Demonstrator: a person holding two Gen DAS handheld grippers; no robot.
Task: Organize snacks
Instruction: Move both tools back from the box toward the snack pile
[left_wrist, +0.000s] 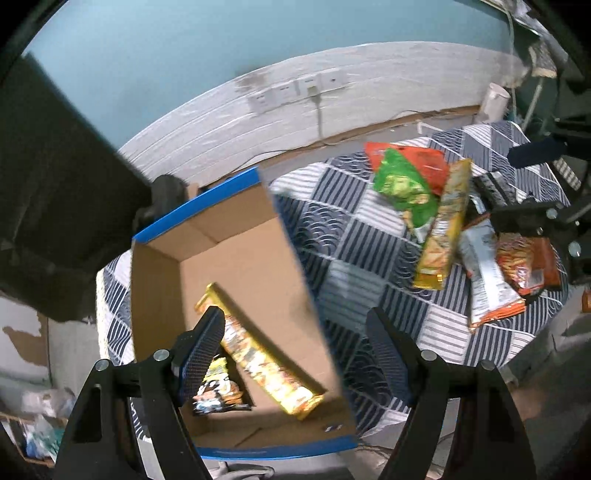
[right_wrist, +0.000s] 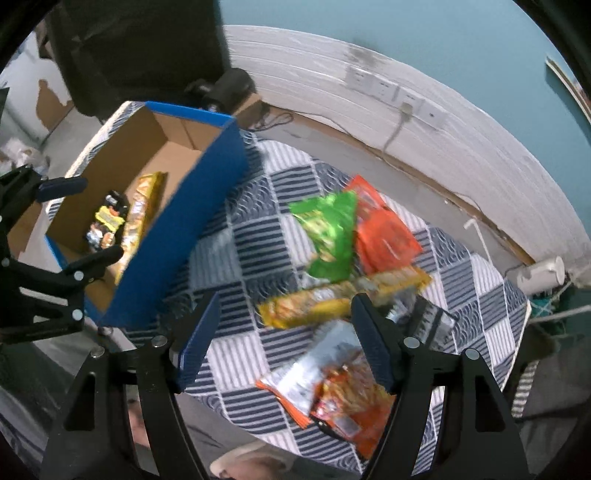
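A blue-sided cardboard box (left_wrist: 236, 229) (right_wrist: 207, 206) stands on the left of a checked table. Inside lie a long yellow snack pack (left_wrist: 262, 358) (right_wrist: 138, 218) and a small black-and-yellow pack (left_wrist: 218, 391) (right_wrist: 107, 221). My left gripper (left_wrist: 295, 343) is open and empty above the box's right wall; it also shows in the right wrist view (right_wrist: 85, 221). My right gripper (right_wrist: 284, 332) is open and empty above loose snacks: a yellow pack (right_wrist: 332, 299) (left_wrist: 443, 229), a green bag (right_wrist: 328, 232) (left_wrist: 402, 184), an orange bag (right_wrist: 384, 236), a white pack (right_wrist: 314, 373) (left_wrist: 484, 273) and a red-orange bag (right_wrist: 354, 406) (left_wrist: 524, 266).
The table (left_wrist: 354, 236) (right_wrist: 251, 258) has a blue-and-white checked cloth. A white wall strip with sockets (left_wrist: 295, 92) (right_wrist: 391, 88) runs behind. A dark block (left_wrist: 55, 184) stands at the left. A white cylinder (right_wrist: 543, 275) lies at the far right.
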